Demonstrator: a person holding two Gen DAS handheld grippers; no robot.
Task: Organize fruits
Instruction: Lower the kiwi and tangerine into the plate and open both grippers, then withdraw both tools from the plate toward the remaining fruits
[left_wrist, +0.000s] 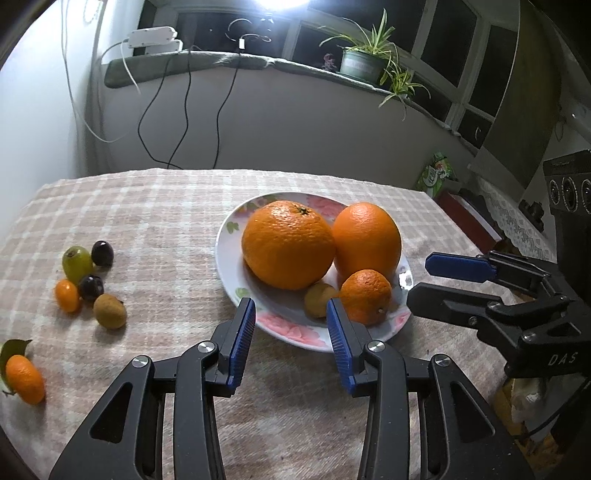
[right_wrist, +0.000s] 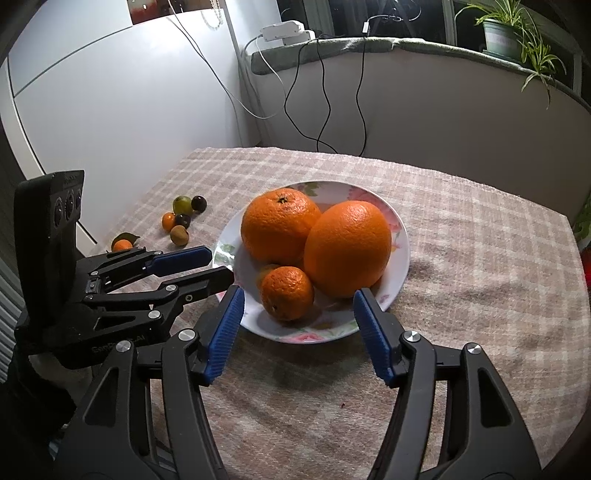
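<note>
A flowered plate (left_wrist: 236, 236) on the checked tablecloth holds two big oranges (left_wrist: 288, 243) (left_wrist: 367, 236), a small mandarin (left_wrist: 365, 295) and a small brownish fruit (left_wrist: 319, 299). My left gripper (left_wrist: 290, 306) hovers open over the plate's near rim with nothing between its blue pads. My right gripper (right_wrist: 298, 295) stands open, wider, in front of the mandarin (right_wrist: 287, 291), apart from it. Left of the plate lie a green grape (left_wrist: 77, 262), two dark grapes (left_wrist: 102, 253), a kumquat (left_wrist: 67, 294), a longan (left_wrist: 109, 311) and a leafy mandarin (left_wrist: 26, 378).
The two grippers stand side by side at the plate's near edge. Behind the table runs a window sill (left_wrist: 229, 59) with a potted plant (left_wrist: 364, 62), a power strip and hanging cables. A green carton (left_wrist: 437, 173) stands beyond the table's right edge.
</note>
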